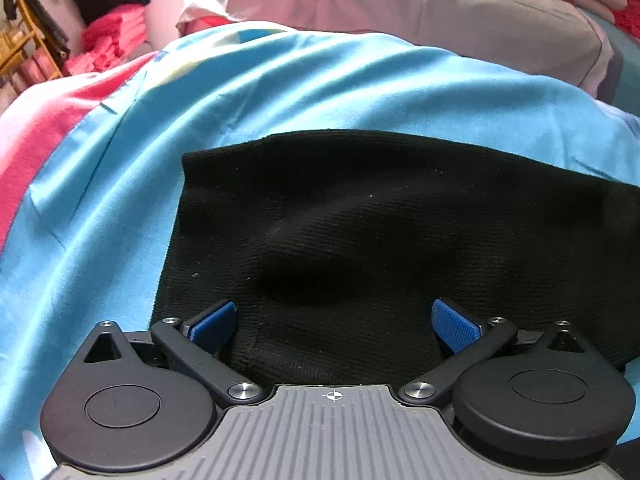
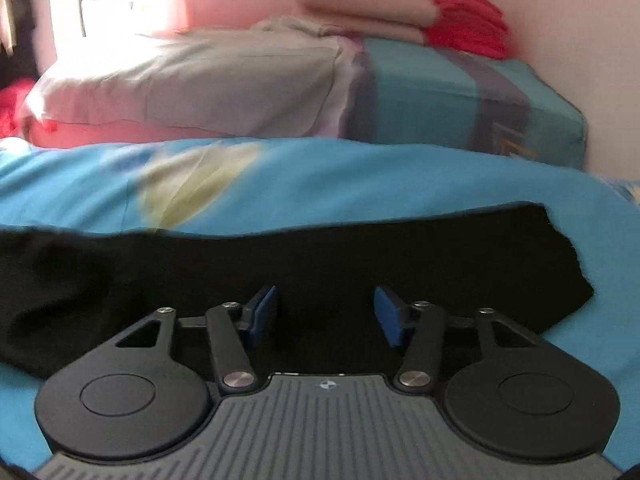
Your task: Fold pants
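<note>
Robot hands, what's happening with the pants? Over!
Left gripper open, right gripper open, both over black pants. Pants flat on blue sheet. Nothing blocking.

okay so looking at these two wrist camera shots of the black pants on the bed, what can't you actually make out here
- Pants, left wrist view: the right end runs past the frame edge, and the near hem sits behind the left gripper.
- Pants, right wrist view: the left end is motion-blurred, the near edge is behind the right gripper.
- Whether either gripper's pads touch the cloth: cannot tell; both stand open.
- Red pile behind the pillow: too blurred to identify.
</note>
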Motion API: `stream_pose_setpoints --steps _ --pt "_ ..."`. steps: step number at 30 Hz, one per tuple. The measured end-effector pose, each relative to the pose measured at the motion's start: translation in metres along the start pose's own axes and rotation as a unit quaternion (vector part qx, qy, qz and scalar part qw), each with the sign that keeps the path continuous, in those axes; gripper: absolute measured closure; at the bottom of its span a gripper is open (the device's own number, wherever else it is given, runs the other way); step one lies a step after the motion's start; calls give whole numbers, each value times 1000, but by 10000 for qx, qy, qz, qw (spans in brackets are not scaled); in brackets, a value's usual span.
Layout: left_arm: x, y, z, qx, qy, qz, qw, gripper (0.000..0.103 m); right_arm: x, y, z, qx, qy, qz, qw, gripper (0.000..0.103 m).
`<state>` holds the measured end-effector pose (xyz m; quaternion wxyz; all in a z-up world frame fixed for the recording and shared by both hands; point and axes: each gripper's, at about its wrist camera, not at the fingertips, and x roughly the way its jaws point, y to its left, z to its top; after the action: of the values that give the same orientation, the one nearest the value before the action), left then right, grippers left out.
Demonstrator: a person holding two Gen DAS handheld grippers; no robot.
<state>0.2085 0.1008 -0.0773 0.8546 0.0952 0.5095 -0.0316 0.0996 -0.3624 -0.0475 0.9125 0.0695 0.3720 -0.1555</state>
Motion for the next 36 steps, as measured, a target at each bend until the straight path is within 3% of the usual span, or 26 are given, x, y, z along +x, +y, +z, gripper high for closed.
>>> stream_pose_setpoints --steps 1,2,3,4,5,6,8,10,11,13,14,15,17,21,24,27,29,32,36 --pt "1 0 -1 -8 4 38 10000 0 -1 -18 3 236 -5 -148 9996 73" --pt "1 -1 0 -26 5 65 10000 0 -2 -33 9 483 41 -418 9979 88" --pt "2 -2 1 -42 1 88 10000 0 -6 -45 14 814 27 -423 9958 84" --pt "1 -1 1 -53 -3 106 9999 0 -12 -57 19 1230 -53 -478 9912 68" --pt "1 -1 0 -61 -4 128 9999 0 -19 -63 21 1498 -192 -479 9874 45" --pt "0 -2 0 -69 -5 163 9998 0 -24 -65 22 1579 -292 -407 9862 38" --pt "0 -4 0 -70 -12 231 9997 0 -20 -56 22 1076 -62 -249 9939 39" --pt "-2 -7 -1 -60 -14 313 9995 0 -5 -45 13 272 444 -269 9983 42" --pt "-2 -8 -1 -55 -11 352 9994 0 -3 -45 9 7 315 -371 9988 42" --pt "-2 -11 0 -58 -2 420 9991 0 1 -59 14 401 223 -739 9962 45" --pt "-2 -12 0 -49 -1 448 9990 0 1 -70 17 800 180 -840 9931 62" --pt "-2 -12 0 -39 -1 473 9989 0 1 -74 21 1050 134 -1049 9888 65" --pt "-3 -13 0 -40 3 504 9987 0 -1 -63 27 969 76 -1360 9859 59" --pt "-3 -13 -1 -91 -12 490 9988 0 -8 -25 18 141 1 -657 9977 46" --pt "-3 -11 -2 -101 -32 453 9989 0 5 -21 7 -377 291 -588 9971 41" --pt "-2 -10 -2 -91 -32 429 9990 0 9 -51 13 105 126 -1062 9942 32" --pt "-2 -9 -1 -76 -25 418 9991 0 9 -68 18 617 130 -1115 9918 32" --pt "-1 -8 -1 -61 -21 386 9992 0 0 -54 13 553 70 -1280 9902 41" --pt "0 -7 0 -30 -18 336 9994 0 6 -39 0 90 172 -735 9971 29"
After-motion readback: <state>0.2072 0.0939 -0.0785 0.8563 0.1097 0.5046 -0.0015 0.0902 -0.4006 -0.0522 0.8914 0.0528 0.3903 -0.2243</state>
